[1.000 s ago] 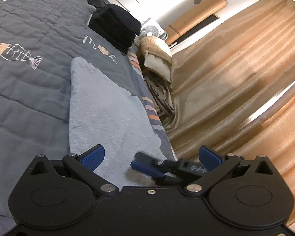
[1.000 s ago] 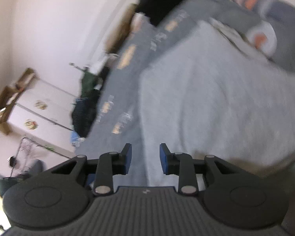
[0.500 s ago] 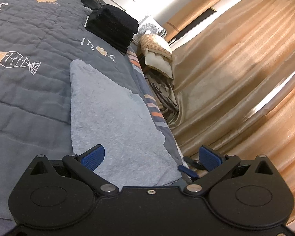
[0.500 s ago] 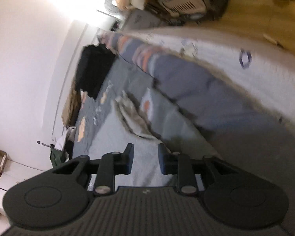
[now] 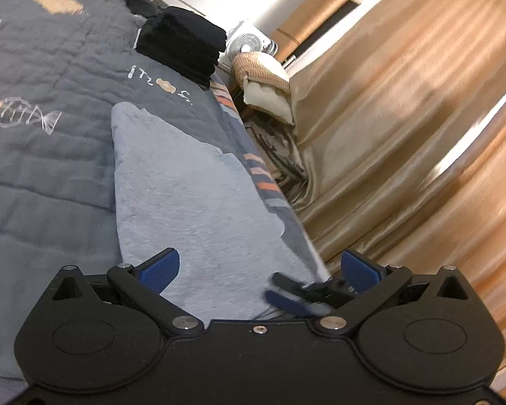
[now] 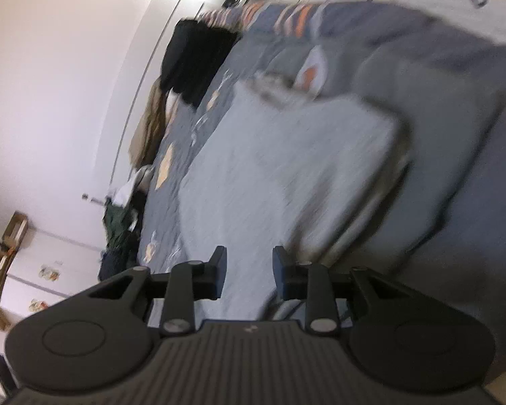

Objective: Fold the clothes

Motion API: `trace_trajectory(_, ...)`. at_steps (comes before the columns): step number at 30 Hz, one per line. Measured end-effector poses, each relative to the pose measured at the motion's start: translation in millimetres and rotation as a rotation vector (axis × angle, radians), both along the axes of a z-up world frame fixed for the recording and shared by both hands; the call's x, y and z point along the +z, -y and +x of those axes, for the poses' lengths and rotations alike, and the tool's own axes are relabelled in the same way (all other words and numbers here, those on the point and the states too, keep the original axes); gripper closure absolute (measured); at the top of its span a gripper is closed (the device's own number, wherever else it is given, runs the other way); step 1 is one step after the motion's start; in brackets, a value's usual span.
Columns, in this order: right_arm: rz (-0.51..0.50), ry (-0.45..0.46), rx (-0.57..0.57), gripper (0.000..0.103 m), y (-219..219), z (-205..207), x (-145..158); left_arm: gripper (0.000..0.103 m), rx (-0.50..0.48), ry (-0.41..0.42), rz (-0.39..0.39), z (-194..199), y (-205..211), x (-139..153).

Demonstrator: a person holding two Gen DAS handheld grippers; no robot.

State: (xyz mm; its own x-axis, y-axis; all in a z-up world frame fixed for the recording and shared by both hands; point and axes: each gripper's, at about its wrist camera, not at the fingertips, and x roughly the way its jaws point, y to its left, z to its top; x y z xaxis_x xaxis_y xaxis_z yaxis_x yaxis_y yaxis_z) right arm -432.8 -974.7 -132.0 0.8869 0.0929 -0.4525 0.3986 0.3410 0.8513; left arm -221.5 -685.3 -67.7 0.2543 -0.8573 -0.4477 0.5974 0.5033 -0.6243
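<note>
Bedroom setting: a bed (image 5: 33, 155) covered by a dark grey quilt with fish and letter motifs fills most of the left wrist view, with gold-brown curtains (image 5: 404, 118) hanging along its far side. Near the head of the bed, a stack of black folded clothes (image 5: 182, 45) sits on the quilt. Beyond it stand a white fan (image 5: 248, 42) and a wicker basket (image 5: 261, 67).

Task item: a light grey garment (image 5: 192, 202) lies flat on the quilt, folded into a long narrow strip close to the bed's curtain-side edge, well apart from the black stack.

Left tongs (image 5: 259, 270): jaws spread wide, nothing between them, positioned over the near end of the grey garment. The blue-tipped fingers of the right tongs (image 5: 290, 295) appear in this view at the garment's near corner, blurred; whether they touch the cloth cannot be told.

Right wrist view is motion-blurred. Right tongs (image 6: 248, 271) show a moderate gap between the jaws, nothing gripped, with the grey garment (image 6: 286, 175) spread ahead of them. White wall (image 6: 67, 84) and cupboards (image 6: 33, 287) lie beyond the bed.
</note>
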Motion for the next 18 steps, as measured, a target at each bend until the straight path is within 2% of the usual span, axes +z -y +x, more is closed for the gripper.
trace_trajectory(3,-0.029,-0.017,-0.086,0.074,14.8,-25.0,9.3,0.000,-0.019,0.023,0.031,-4.2,4.9,-0.8)
trace_trajectory(7,0.013,0.024,-0.141,0.074,30.9,-52.1,16.9,0.000,-0.043,0.044,0.057,-10.6,10.8,-2.7)
trace_trajectory(11,0.041,0.004,-0.185,0.069,29.0,-66.4,13.2,0.000,-0.066,0.066,0.084,-17.0,16.8,-4.5)
trace_trajectory(18,-0.006,-0.041,-0.184,0.068,30.4,-48.0,6.3,0.000,-0.094,0.100,0.117,-25.7,24.2,-7.3)
